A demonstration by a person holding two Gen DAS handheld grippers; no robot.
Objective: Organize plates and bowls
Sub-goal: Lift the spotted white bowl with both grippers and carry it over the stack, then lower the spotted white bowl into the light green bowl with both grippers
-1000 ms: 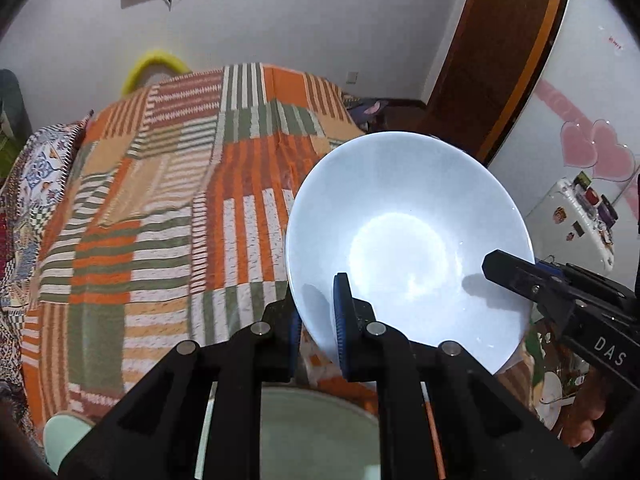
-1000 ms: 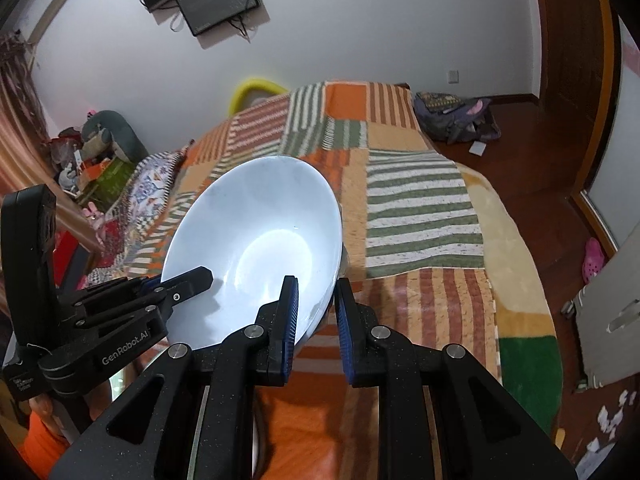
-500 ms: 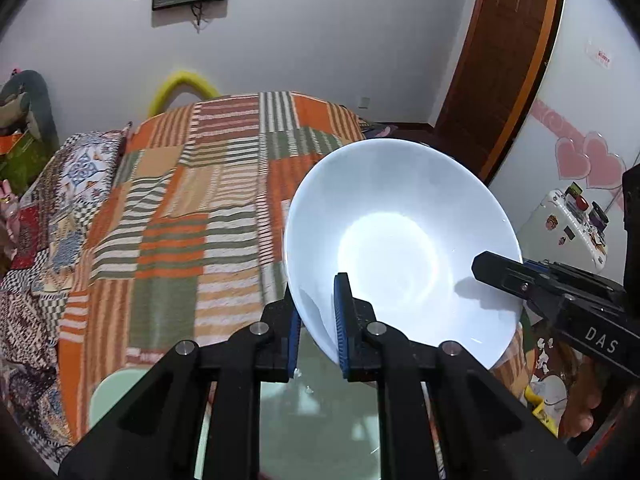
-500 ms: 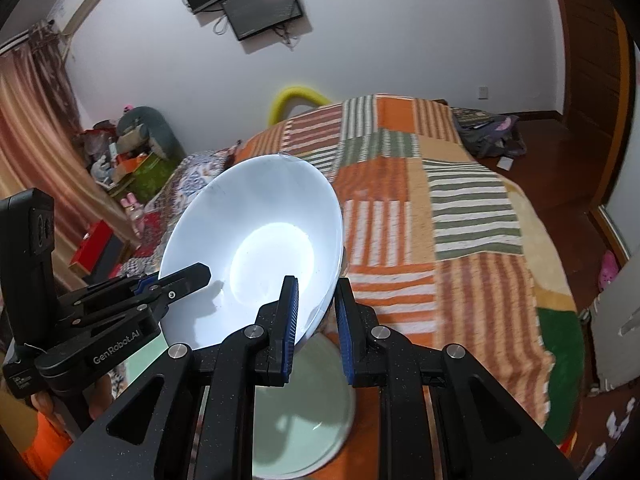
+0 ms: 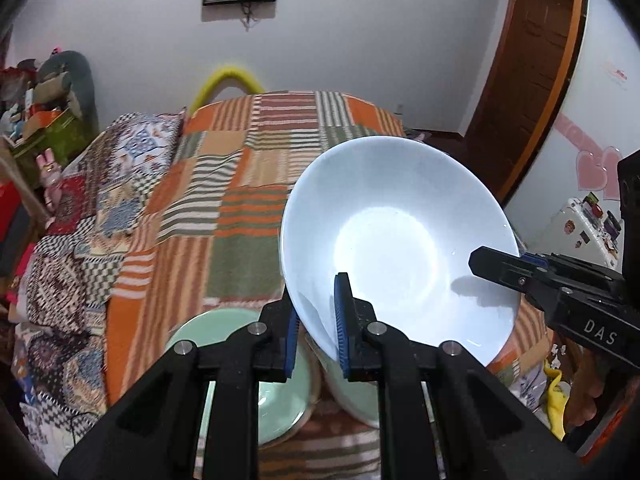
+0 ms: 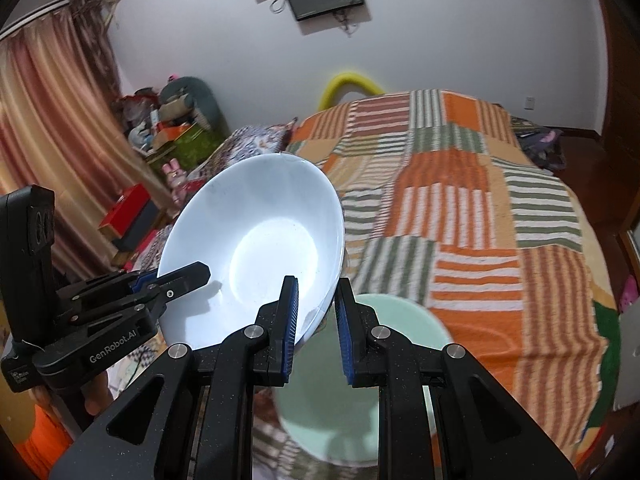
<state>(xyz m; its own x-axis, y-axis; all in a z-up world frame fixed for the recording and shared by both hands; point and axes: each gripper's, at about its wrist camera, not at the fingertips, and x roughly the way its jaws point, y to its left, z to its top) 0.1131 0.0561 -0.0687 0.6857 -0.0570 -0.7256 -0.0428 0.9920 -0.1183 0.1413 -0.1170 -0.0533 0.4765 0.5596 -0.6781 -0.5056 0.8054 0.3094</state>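
Grippers come first: the left gripper [image 5: 316, 320] is pinched narrow on the near rim of the white bowl [image 5: 392, 248], one blue pad inside the wall and one outside. The right gripper [image 6: 316, 320] is clamped just as narrowly on the opposite side of the same rim, and each shows in the other's view as a black arm reaching over the bowl's edge. So the white bowl [image 6: 256, 248] hangs tilted in the air between the two, its hollow facing the cameras, clear of everything below.

Beneath it sits pale green dishware [image 5: 276, 396], a shallow plate or bowl, with a second pale green piece [image 5: 360, 404] just beside it; in the right view a green dish [image 6: 360, 408] lies directly under the fingers. All of this rests on a bed with a striped patchwork blanket [image 5: 224, 200].

As for progress, the white bowl is lifted but not yet set down. Most likely it is bound for the green pieces; nesting and release remain.
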